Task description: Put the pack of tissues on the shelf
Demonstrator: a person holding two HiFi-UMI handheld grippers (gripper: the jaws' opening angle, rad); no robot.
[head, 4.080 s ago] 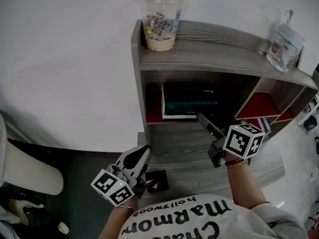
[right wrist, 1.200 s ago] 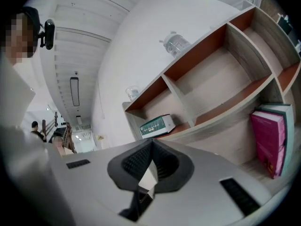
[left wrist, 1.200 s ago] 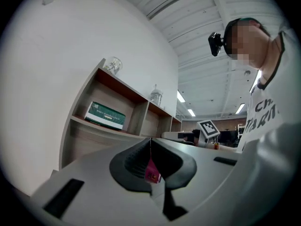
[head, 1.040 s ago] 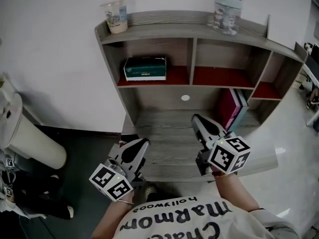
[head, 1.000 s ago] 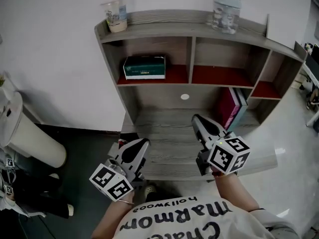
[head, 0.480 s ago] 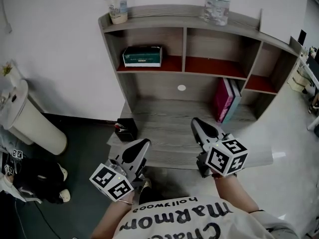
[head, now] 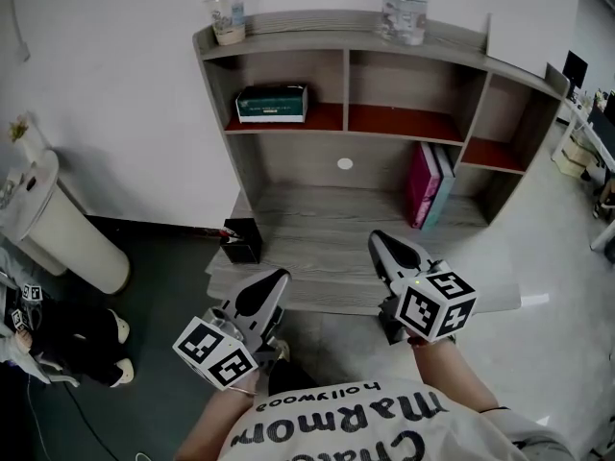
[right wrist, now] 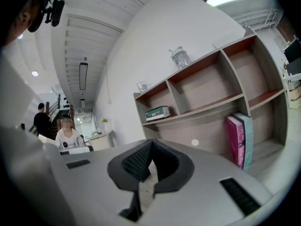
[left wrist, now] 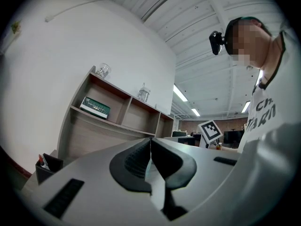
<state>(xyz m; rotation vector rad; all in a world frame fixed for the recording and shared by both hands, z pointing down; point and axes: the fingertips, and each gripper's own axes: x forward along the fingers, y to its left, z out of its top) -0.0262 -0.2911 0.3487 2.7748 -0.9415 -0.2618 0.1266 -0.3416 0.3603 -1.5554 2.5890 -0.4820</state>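
Note:
The green pack of tissues [head: 272,104] lies in the left compartment of the wooden shelf [head: 346,36], on its red board; it also shows in the left gripper view as the tissue pack [left wrist: 95,108] and in the right gripper view as the tissue pack [right wrist: 157,113]. My left gripper [head: 277,279] hangs shut and empty off the desk's front left corner. My right gripper [head: 377,238] is shut and empty above the desk's [head: 327,248] front edge. Both are far below the pack.
A plastic cup [head: 227,17] and a clear jar [head: 404,10] stand on the shelf top. Pink and teal books [head: 426,186] lean in the lower right bay. A small black box [head: 240,242] sits at the desk's left edge. A white bin [head: 58,224] stands on the floor at left.
The view has pulled back from the shelf: it looks smaller and farther, and the black box has come into sight. Both grippers stay shut and low in the frame.

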